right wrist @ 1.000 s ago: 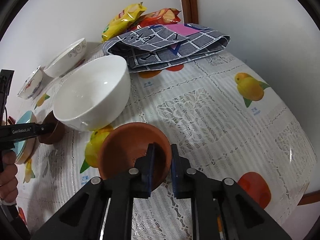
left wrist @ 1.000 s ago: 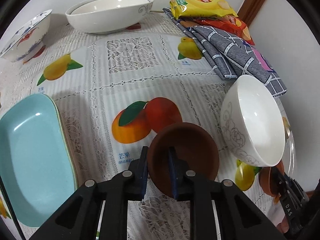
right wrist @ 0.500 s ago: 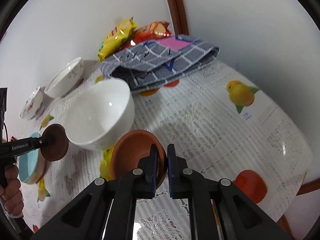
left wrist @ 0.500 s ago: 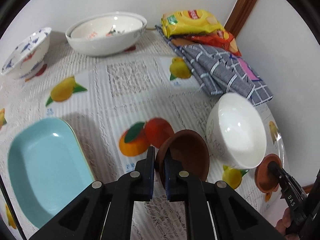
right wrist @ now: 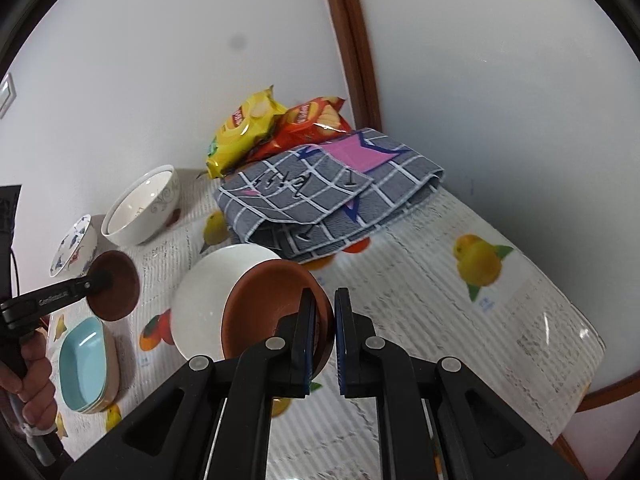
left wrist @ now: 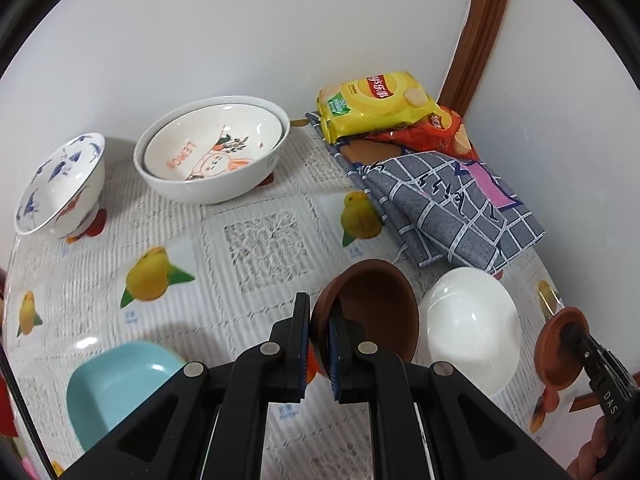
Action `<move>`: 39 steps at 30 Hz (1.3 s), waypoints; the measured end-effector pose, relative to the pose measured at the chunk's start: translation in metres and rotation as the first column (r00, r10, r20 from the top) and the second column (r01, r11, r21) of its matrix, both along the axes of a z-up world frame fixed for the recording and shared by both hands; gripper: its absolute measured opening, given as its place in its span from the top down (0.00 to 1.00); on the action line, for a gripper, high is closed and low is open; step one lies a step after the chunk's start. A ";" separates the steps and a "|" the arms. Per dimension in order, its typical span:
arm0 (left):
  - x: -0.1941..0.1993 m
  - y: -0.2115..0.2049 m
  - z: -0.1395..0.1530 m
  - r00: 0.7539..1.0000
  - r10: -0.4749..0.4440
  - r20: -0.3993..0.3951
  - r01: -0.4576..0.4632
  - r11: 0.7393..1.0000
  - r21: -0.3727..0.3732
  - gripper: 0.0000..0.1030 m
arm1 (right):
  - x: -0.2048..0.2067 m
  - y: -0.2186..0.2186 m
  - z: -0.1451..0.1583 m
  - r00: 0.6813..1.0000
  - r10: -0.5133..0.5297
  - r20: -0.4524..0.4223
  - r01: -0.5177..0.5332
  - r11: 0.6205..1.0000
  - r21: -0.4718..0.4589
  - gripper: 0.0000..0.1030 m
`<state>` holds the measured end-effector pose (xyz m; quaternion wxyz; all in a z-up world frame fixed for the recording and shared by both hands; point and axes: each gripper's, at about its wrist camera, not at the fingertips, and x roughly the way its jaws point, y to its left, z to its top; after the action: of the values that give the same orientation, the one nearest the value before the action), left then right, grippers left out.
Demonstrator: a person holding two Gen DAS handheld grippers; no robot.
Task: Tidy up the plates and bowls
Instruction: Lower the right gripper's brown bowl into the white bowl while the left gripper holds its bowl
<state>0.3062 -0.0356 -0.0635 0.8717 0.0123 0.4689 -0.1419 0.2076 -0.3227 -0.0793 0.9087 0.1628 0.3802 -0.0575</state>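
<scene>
Left gripper (left wrist: 319,344) is clamping the rim of a dark brown bowl (left wrist: 372,312), holding it tilted above the tablecloth (left wrist: 224,280); right gripper (right wrist: 322,334) is pinching the rim of a terracotta bowl (right wrist: 268,304) in the same way, also clear of the cloth. Nearest the onlooker, a blue dish (left wrist: 116,384) is lying at the table's front left, seemingly on top of another dish in the right-wrist view. Between the two held bowls a plain white bowl (left wrist: 472,320) is sitting on the cloth. Beyond it a folded grey checked towel (left wrist: 452,208) is lying toward the corner, with a yellow snack bag (left wrist: 376,104) and a red snack bag (left wrist: 436,132) behind and partly on it. Along the back wall, two nested white bowls (left wrist: 212,152) are standing, and left of them a blue-patterned bowl (left wrist: 60,184)
</scene>
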 end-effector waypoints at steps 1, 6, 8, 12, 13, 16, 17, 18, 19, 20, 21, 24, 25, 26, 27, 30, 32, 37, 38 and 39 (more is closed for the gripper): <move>0.001 -0.001 -0.002 1.000 -0.004 0.003 0.004 1.000 -0.002 0.92 | 0.003 0.003 0.000 1.000 0.008 -0.003 -0.008 1.000 0.000 0.91; 0.009 -0.007 -0.009 1.000 -0.020 0.000 0.020 1.000 0.019 0.92 | 0.014 0.014 -0.005 1.000 0.026 -0.018 -0.026 1.000 -0.010 0.91; 0.010 -0.004 -0.013 1.000 -0.009 -0.010 0.009 1.000 0.026 0.92 | 0.020 0.018 -0.009 0.999 0.031 -0.023 -0.031 1.000 0.000 0.91; 0.015 0.002 -0.015 1.000 -0.001 -0.024 0.001 1.000 0.013 0.92 | 0.032 0.026 -0.016 0.998 0.046 -0.032 -0.045 0.999 0.016 0.91; 0.016 0.003 -0.015 1.000 0.002 -0.023 -0.001 1.000 0.016 0.92 | 0.035 0.028 -0.018 0.998 0.053 -0.035 -0.053 0.998 0.015 0.91; 0.017 0.006 -0.016 1.000 0.009 -0.029 -0.009 1.000 0.010 0.92 | 0.043 0.037 -0.022 0.996 0.068 -0.051 -0.068 0.998 -0.007 0.91; 0.018 0.007 -0.016 0.999 0.009 -0.031 -0.009 1.000 0.009 0.92 | 0.047 0.041 -0.023 0.996 0.073 -0.059 -0.075 0.997 -0.022 0.91; 0.019 0.007 -0.016 0.999 0.011 -0.034 -0.010 1.000 0.008 0.92 | 0.049 0.043 -0.024 0.995 0.076 -0.061 -0.078 0.996 -0.032 0.91; 0.019 0.008 -0.017 0.999 0.014 -0.037 -0.014 1.000 0.008 0.92 | 0.052 0.046 -0.026 0.995 0.081 -0.065 -0.083 0.996 -0.040 0.91; 0.020 0.009 -0.017 0.999 0.017 -0.038 -0.016 1.000 0.009 0.92 | 0.056 0.049 -0.028 0.994 0.087 -0.072 -0.090 0.995 -0.045 0.91; 0.021 0.010 -0.017 0.999 0.019 -0.039 -0.019 1.000 0.009 0.92 | 0.058 0.051 -0.029 0.993 0.092 -0.076 -0.095 0.994 -0.047 0.91; 0.023 0.013 -0.018 0.999 0.027 -0.042 -0.027 1.000 0.008 0.92 | 0.066 0.061 -0.034 0.989 0.108 -0.098 -0.115 0.990 -0.076 0.91; 0.024 0.014 -0.018 0.999 0.030 -0.045 -0.029 1.000 0.007 0.92 | 0.068 0.063 -0.035 0.989 0.106 -0.105 -0.116 0.989 -0.093 0.91; 0.024 0.014 -0.018 0.998 0.030 -0.046 -0.030 1.000 0.007 0.92 | 0.070 0.066 -0.036 0.988 0.105 -0.113 -0.117 0.987 -0.112 0.91; 0.025 0.014 -0.018 0.998 0.030 -0.048 -0.030 1.000 0.008 0.92 | 0.071 0.068 -0.038 0.987 0.105 -0.120 -0.119 0.985 -0.124 0.91; 0.025 0.014 -0.019 0.998 0.033 -0.054 -0.032 0.999 0.008 0.92 | 0.074 0.070 -0.042 0.985 0.112 -0.135 -0.128 0.985 -0.120 0.91; 0.025 0.013 -0.019 0.998 0.029 -0.056 -0.029 1.000 0.007 0.92 | 0.075 0.071 -0.044 0.984 0.112 -0.141 -0.130 0.984 -0.122 0.91; 0.025 0.012 -0.019 0.998 0.026 -0.056 -0.026 1.000 0.007 0.92 | 0.076 0.073 -0.046 0.982 0.116 -0.151 -0.135 0.983 -0.127 0.91; 0.025 0.012 -0.019 0.998 0.028 -0.057 -0.028 1.000 0.006 0.92 | 0.076 0.073 -0.046 0.981 0.115 -0.153 -0.136 0.982 -0.129 0.91; 0.025 0.012 -0.019 0.998 0.031 -0.058 -0.031 1.000 0.004 0.92 | 0.076 0.073 -0.046 0.981 0.116 -0.153 -0.137 0.982 -0.130 0.91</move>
<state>0.3311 -0.0235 -0.0821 0.8599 0.0024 0.4943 -0.1278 0.2834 -0.2498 -0.1254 0.8896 0.0696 0.4497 -0.0376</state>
